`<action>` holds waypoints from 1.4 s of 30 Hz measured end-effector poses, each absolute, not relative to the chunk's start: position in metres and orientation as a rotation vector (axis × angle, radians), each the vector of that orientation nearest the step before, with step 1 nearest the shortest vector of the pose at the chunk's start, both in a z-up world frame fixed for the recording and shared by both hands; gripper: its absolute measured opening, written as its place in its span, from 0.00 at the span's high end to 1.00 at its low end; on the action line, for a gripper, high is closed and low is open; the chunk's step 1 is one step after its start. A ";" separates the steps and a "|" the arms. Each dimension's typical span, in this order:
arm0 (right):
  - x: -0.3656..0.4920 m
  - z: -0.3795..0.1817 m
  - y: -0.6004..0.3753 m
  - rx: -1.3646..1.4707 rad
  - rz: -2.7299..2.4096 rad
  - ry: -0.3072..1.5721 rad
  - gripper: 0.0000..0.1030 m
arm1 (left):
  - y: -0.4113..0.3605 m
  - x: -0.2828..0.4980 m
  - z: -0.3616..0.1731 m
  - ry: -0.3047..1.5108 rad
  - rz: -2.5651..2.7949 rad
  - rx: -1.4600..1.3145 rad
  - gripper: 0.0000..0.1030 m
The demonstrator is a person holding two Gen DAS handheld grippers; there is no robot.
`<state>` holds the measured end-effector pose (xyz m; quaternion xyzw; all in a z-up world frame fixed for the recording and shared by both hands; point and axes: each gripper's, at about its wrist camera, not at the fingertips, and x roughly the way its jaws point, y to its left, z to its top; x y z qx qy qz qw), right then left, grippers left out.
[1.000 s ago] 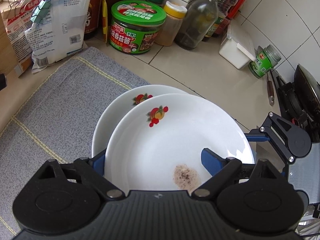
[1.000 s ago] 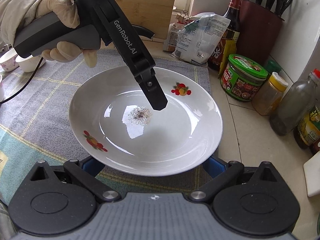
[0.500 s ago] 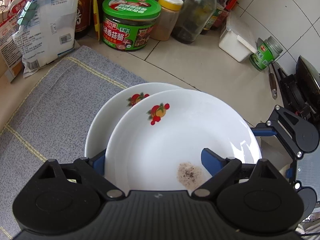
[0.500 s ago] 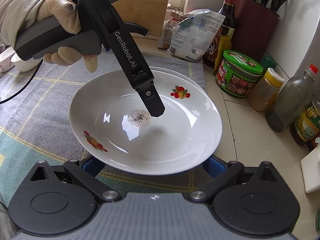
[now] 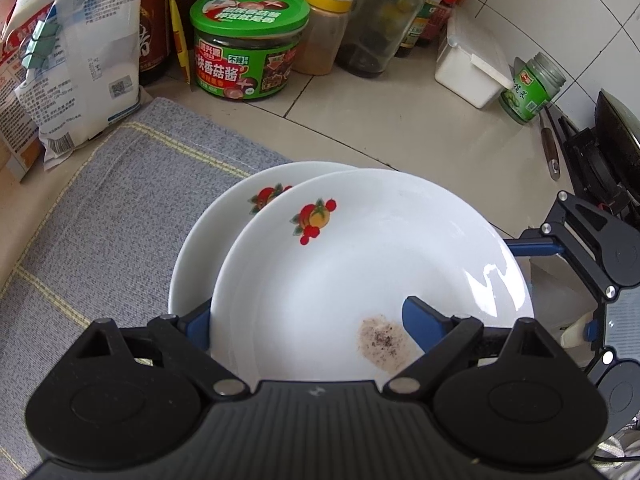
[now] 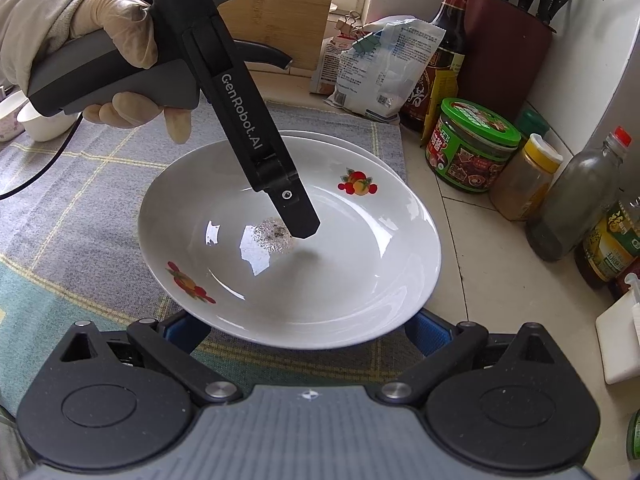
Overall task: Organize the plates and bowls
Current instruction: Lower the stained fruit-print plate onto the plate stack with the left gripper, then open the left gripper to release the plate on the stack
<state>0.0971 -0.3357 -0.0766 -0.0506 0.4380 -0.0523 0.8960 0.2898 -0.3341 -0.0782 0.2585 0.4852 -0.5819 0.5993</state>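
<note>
- Viewing through the left wrist camera, I see the left gripper (image 5: 308, 320) with one finger inside the upper plate (image 5: 372, 264) and one outside its rim; whether it pinches, I cannot tell.
- The upper plate overlaps a lower plate (image 5: 224, 224) on the cloth (image 5: 112, 208).
- Through the right wrist camera, the right gripper (image 6: 308, 332) straddles the near rim; grip unclear.
- I judge stacking is under way; next, centre the upper plate and lower it.

lower plate (image 5: 208, 240): mostly covered | right tool (image 6: 308, 320) fingertips: under top plate (image 6: 320, 280)
</note>
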 end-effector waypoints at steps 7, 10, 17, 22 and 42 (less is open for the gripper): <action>0.095 -0.076 -0.335 -0.106 -0.113 0.901 0.00 | -0.334 0.290 -0.076 1.115 -1.340 0.616 0.10; 0.095 -0.075 -0.335 -0.107 -0.113 0.902 0.00 | -0.333 0.290 -0.075 1.109 -1.336 0.620 0.10; 0.094 -0.073 -0.334 -0.105 -0.112 0.898 0.00 | -0.334 0.289 -0.073 1.088 -1.330 0.654 0.10; 0.094 -0.073 -0.333 -0.112 -0.112 0.897 0.00 | -0.332 0.289 -0.070 1.077 -1.328 0.665 0.10; 0.094 -0.073 -0.329 -0.129 -0.111 0.890 0.00 | -0.322 0.286 -0.058 1.011 -1.320 0.679 0.09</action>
